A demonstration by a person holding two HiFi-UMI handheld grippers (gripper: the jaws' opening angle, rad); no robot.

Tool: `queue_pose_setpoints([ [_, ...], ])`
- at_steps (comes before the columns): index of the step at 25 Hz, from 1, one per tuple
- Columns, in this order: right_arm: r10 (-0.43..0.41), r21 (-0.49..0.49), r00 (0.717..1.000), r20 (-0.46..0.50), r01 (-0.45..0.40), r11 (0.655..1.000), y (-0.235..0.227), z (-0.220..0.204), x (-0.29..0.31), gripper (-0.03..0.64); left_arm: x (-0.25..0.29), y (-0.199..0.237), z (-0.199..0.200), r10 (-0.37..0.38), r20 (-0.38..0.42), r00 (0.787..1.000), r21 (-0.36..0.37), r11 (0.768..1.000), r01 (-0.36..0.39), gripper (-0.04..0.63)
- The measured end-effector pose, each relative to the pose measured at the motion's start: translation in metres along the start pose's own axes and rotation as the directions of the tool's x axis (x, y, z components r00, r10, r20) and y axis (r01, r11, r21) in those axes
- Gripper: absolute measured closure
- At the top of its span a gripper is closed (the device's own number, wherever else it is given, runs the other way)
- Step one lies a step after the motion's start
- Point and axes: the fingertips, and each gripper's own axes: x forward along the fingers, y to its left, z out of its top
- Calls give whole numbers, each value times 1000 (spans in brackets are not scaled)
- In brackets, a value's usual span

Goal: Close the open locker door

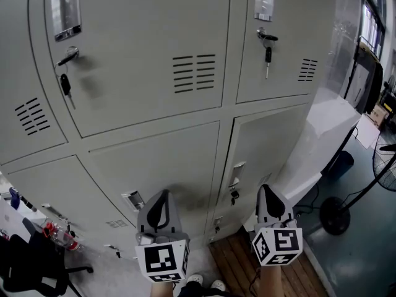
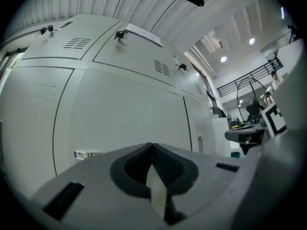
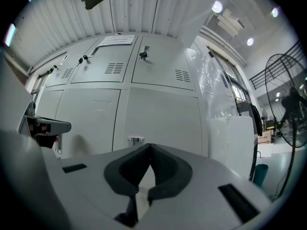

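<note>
Just in front of the lower-right locker door (image 1: 269,144), the left gripper (image 1: 163,193) and right gripper (image 1: 265,189) hang empty, each with its jaws pressed together. That door looks flush or nearly so; whether it is ajar I cannot tell. It is probably thin painted steel, so light, stiff and slick. A flat push beside that door's chrome latch (image 1: 237,167) should serve better than a pinch.

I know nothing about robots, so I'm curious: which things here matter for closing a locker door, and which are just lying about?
Job: left gripper and right gripper, both shut and empty; the lower locker doors facing them, which already look closed.
Lying about: floor fan, black chair, bottle, keys hanging in the upper locks.
</note>
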Motion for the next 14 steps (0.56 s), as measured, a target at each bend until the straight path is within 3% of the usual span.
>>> queue_pose_setpoints([
  [14, 0, -1, 1000, -5, 0, 1000, -1, -1, 0, 598, -1, 0, 2, 0, -1, 1000, 5, 1000, 0, 594],
])
